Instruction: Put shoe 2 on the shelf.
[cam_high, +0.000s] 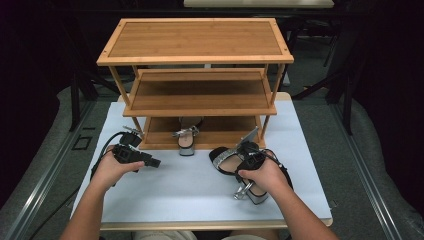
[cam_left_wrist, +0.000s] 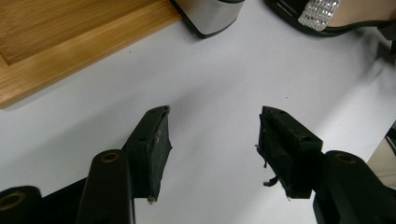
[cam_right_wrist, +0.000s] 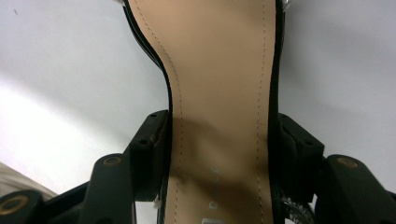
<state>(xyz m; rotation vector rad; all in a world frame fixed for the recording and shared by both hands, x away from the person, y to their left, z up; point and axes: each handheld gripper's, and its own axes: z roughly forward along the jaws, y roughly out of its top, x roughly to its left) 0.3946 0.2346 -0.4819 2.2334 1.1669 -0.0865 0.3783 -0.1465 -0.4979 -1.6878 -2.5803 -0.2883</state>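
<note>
A: What does the right gripper (cam_high: 248, 159) hold?
B: Its jaws clamp the waist of the near sandal (cam_right_wrist: 219, 93) on the white table (cam_high: 190, 190).
A: And the left gripper (cam_left_wrist: 212, 140)?
B: Jaws apart, nothing between. Farther, the other sandal (cam_high: 187, 139) stands on the wooden rack (cam_high: 200, 100), lowest shelf.

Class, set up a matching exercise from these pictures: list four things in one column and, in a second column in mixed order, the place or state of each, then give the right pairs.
Things:
1. left gripper
2. right gripper
3. sandal on the table
4. sandal in the rack

Places or states:
A. stands on the lowest shelf of the wooden rack
B. fingers apart over bare white table, nothing between them
C. fingers on either side of a tan insole
D. lies on the white table in front of the rack, under the person's right hand

Pairs: 1-B, 2-C, 3-D, 4-A
</note>
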